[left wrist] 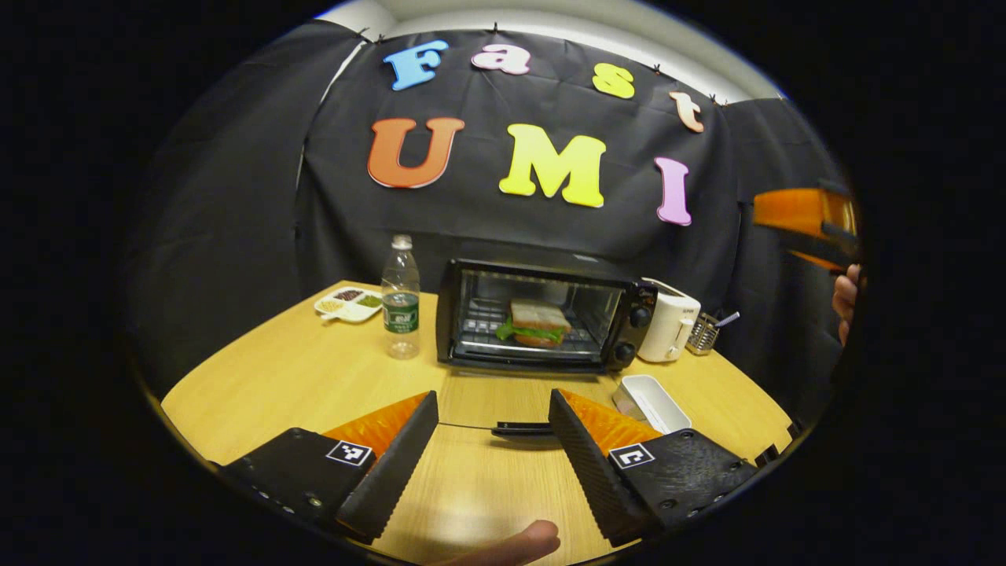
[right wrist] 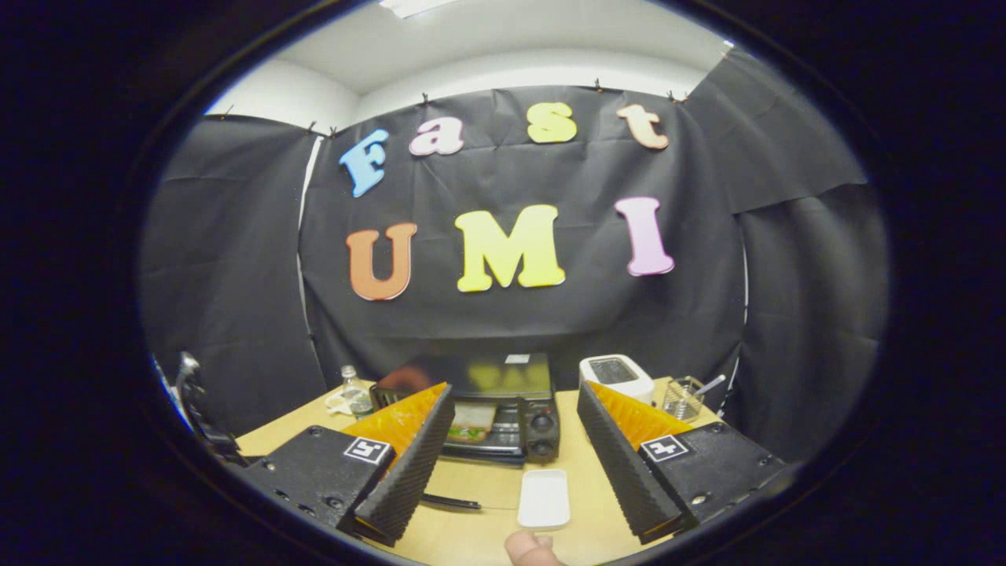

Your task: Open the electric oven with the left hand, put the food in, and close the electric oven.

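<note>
In the left gripper view, the left gripper was wide open and empty. The oven sat straight ahead on the desk, door down toward the gripper, sandwich inside. A bottle stood left.

In the right gripper view, the right gripper was open too, higher and farther from the oven. A white tray lay between.

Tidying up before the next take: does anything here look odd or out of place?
The oven door hangs fully open, flat over the table, with the sandwich on the rack inside. Nothing looks spilled or damaged.
</note>
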Action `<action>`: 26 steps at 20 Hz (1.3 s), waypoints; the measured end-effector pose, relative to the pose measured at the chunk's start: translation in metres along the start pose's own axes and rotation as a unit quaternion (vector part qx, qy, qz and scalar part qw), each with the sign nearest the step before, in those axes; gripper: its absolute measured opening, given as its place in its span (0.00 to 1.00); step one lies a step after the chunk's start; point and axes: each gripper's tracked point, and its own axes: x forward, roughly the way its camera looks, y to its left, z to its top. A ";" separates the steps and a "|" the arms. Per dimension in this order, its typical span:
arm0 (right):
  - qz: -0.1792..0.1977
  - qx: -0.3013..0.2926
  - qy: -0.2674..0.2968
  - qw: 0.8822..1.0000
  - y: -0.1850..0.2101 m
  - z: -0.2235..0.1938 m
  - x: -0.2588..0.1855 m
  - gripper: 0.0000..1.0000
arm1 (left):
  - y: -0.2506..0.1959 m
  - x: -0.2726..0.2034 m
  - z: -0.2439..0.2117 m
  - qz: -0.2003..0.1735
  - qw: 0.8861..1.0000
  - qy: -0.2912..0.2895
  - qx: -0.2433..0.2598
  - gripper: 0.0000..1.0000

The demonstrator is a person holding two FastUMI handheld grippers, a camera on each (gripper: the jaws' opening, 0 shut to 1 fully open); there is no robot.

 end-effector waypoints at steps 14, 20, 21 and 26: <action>-0.041 -0.023 -0.054 0.997 -0.086 0.022 -0.029 1.00 | -0.068 0.052 -0.092 -0.032 0.987 0.157 0.034 0.94; -0.040 -0.009 -0.045 0.998 -0.106 0.012 -0.026 1.00 | -0.067 0.065 -0.107 -0.022 0.981 0.190 0.033 0.94; -0.041 -0.008 -0.045 0.998 -0.109 0.011 -0.026 1.00 | -0.067 0.067 -0.110 -0.019 0.980 0.194 0.032 0.94; -0.038 -0.001 -0.036 0.999 -0.120 0.013 -0.023 1.00 | -0.067 0.072 -0.105 -0.012 0.981 0.192 0.027 0.94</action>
